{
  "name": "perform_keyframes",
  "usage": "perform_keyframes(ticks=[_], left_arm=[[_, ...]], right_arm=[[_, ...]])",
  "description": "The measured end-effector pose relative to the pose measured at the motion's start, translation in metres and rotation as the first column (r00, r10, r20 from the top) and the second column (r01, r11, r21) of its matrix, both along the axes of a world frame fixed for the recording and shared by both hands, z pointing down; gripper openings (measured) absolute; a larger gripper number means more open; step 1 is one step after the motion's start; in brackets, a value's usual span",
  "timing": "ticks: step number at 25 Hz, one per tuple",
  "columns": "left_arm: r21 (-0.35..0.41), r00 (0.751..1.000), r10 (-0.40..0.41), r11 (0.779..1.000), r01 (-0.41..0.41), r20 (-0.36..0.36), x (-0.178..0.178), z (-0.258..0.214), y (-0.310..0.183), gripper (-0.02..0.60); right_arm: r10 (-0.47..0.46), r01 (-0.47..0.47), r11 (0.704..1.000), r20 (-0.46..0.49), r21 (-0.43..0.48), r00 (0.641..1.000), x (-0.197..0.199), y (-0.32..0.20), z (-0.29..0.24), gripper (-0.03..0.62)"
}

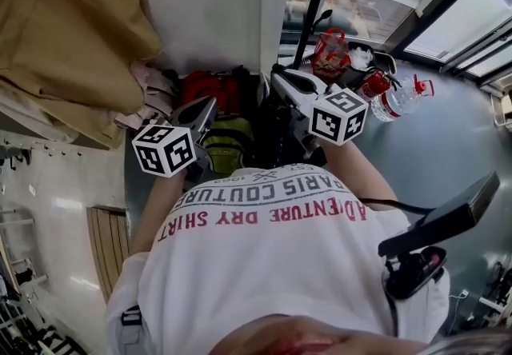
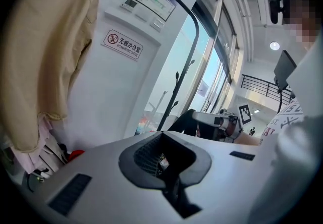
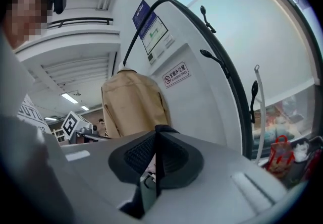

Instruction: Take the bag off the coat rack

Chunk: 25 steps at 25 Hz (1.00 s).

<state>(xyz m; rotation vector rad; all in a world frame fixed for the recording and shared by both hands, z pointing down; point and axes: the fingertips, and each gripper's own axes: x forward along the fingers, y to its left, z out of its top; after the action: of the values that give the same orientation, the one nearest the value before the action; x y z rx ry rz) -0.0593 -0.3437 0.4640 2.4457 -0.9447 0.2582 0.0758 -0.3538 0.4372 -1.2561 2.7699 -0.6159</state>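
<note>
Grey floor stretches beneath us beside a glass wall, with the coat rack standing just ahead and a beige coat off to our left. Our right gripper has its jaws pressed together. The black bag hangs right at its tip, clear of the rack's hooks as far as we can judge, and close to a pile with a red bag and a green bag. We reckon the thin pinch on the strap is the weak spot: a swing against the pole or a snag on the pile could pull it free. Our left gripper stands a little apart with nothing in it. Both forearms reach forward from the chest, grippers roughly level, the right nearer the pole.
</note>
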Motion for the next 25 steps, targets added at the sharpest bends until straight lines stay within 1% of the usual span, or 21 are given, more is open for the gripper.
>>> perform_keyframes(ticks=[3, 6, 12, 18, 22, 25], left_arm=[[0.009, 1.000, 0.028, 1.000, -0.028, -0.004, -0.005, -0.010, 0.014, 0.002], [0.023, 0.998, 0.055, 0.998, -0.055, -0.009, -0.017, -0.020, 0.046, 0.002], [0.059, 0.991, 0.130, 0.990, -0.128, -0.032, -0.058, -0.026, 0.138, 0.002], [0.034, 0.980, 0.192, 0.981, -0.191, -0.045, -0.096, -0.036, 0.233, 0.002], [0.010, 0.977, 0.209, 0.978, -0.209, -0.047, -0.116, -0.034, 0.286, 0.002], [0.020, 0.977, 0.209, 0.978, -0.209, -0.048, -0.123, -0.037, 0.328, 0.002]], right_arm=[[0.005, -0.005, 1.000, 0.039, -0.011, 0.999, -0.005, 0.025, -0.005, 0.021], [0.027, -0.027, 1.000, 0.033, -0.011, 0.999, -0.018, 0.067, -0.008, 0.021], [0.142, -0.143, 0.990, 0.050, 0.010, 0.989, -0.046, 0.170, -0.012, 0.021], [0.251, -0.250, 0.968, 0.068, -0.016, 0.966, -0.069, 0.263, -0.029, 0.021], [0.263, -0.260, 0.965, 0.075, -0.039, 0.962, -0.091, 0.316, -0.031, 0.021], [0.250, -0.247, 0.968, 0.086, -0.038, 0.964, -0.104, 0.367, -0.031, 0.021]])
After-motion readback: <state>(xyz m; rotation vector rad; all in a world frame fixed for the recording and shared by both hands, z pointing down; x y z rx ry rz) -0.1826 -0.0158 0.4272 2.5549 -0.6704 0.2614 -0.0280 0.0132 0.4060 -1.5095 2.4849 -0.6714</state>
